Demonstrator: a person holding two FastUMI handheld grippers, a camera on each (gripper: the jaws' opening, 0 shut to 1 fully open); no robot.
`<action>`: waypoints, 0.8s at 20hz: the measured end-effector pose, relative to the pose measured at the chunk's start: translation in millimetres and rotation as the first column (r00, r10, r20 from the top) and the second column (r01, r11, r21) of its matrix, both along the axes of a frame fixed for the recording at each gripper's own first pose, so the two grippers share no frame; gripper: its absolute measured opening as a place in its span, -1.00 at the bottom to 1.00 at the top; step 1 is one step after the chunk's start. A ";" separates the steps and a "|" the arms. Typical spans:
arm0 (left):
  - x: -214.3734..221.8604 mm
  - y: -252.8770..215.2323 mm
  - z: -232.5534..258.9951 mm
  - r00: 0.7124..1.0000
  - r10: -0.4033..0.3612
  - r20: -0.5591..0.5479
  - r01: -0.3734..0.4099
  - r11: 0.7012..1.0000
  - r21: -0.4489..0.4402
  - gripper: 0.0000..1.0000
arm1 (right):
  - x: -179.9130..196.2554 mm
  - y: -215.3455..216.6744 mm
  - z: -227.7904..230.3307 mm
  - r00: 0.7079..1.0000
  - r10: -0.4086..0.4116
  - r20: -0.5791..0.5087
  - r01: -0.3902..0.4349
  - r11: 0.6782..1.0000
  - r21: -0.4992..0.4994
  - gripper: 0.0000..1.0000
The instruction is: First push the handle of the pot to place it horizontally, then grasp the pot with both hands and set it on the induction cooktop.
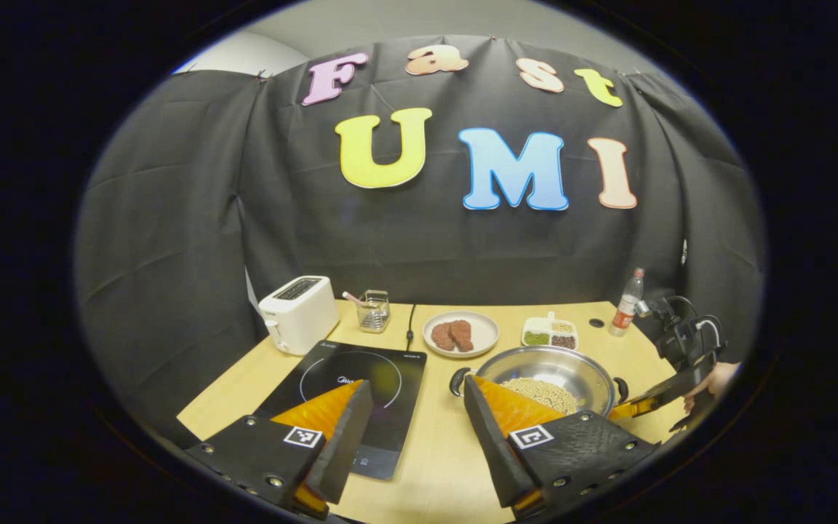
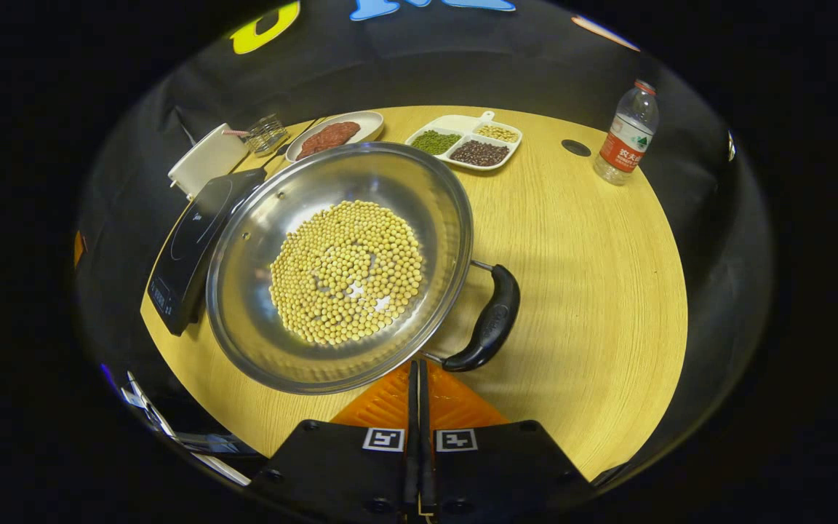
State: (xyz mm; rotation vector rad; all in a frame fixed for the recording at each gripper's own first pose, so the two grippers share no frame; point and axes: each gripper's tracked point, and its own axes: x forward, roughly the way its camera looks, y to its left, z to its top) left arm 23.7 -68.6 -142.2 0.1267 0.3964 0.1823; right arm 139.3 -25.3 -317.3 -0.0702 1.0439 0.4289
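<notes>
Right tongs (image 2: 416, 378) pressed closed, empty, tips just by the pot (image 2: 339, 266) handle (image 2: 488, 320). Nudge that handle gently sideways, or the beans (image 2: 346, 271) scatter. Left tongs (image 1: 412, 407) gape wide, holding nothing. Pot sits on the table (image 2: 593, 276), right of the cooktop (image 1: 357, 397).

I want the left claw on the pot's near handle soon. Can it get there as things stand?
Probably yes. The left claw is open, and the pot's black handle sits just ahead by its right finger, with bare table between.
</notes>
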 end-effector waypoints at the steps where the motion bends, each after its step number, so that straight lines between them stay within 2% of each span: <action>1: -1.1 -0.3 -1.5 1.000 0.009 -0.004 -0.009 1.000 0.003 0.52 | 5.0 -1.8 -1.3 1.000 0.003 0.001 -0.003 1.000 0.002 -0.96; 5: -9.8 -9.0 -6.6 0.999 0.052 -0.015 -0.052 0.999 0.011 0.56 | 23.1 -7.3 -0.7 1.000 0.024 0.009 -0.025 1.000 0.015 -0.96; 9: -20.3 -23.0 -14.2 0.993 0.111 -0.028 -0.110 0.993 0.033 0.51 | 37.9 -10.2 -0.3 1.000 0.012 -0.010 -0.011 0.998 0.062 -0.96; 14: -37.1 -54.8 -39.7 0.985 0.147 -0.092 -0.153 0.986 -0.068 0.56 | 43.9 -15.8 2.4 1.000 -0.008 -0.023 0.010 0.993 0.114 -0.95; 16: -38.0 -55.1 -40.7 0.984 0.149 -0.100 -0.159 0.982 -0.103 0.52 | 42.1 -20.9 4.1 1.000 -0.012 -0.017 0.014 0.994 0.109 -0.96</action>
